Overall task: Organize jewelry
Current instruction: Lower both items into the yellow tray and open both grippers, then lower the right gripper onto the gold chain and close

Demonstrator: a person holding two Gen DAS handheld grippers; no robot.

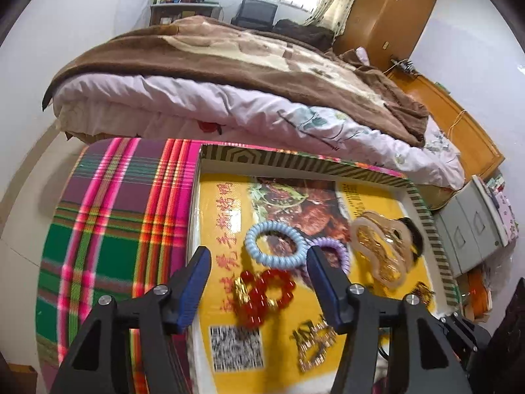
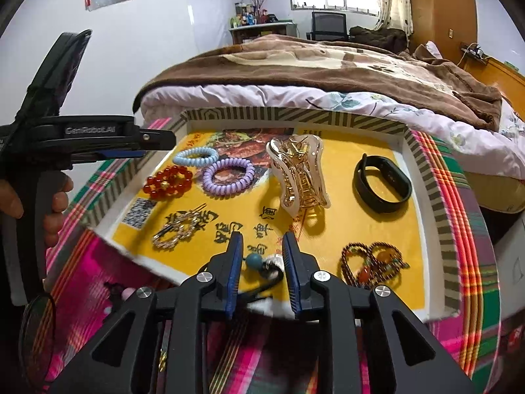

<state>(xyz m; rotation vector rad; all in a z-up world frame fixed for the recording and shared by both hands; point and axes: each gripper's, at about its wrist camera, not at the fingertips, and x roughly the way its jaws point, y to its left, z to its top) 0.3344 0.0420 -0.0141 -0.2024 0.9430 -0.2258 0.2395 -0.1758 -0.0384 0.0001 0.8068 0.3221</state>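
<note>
A shallow box (image 2: 426,177) with a yellow printed floor holds the jewelry. In it lie a red bead bracelet (image 1: 264,290) (image 2: 169,182), a blue coil hair tie (image 1: 275,244) (image 2: 196,156), a purple coil tie (image 2: 228,175), a gold hair claw (image 2: 300,174) (image 1: 380,249), a black wristband (image 2: 382,184), a gold hairpin (image 2: 177,228) and a brown bead string (image 2: 370,262). My left gripper (image 1: 259,262) is open above the red bracelet. My right gripper (image 2: 262,249) is open, its fingers either side of a teal-bead hair tie (image 2: 262,264) at the box's near edge.
The box sits on a bright plaid cloth (image 1: 108,216) over a table next to a bed with a brown blanket (image 1: 229,52). Grey drawers (image 1: 472,229) stand to the right. More small items lie on the cloth near the right gripper's base (image 2: 121,292).
</note>
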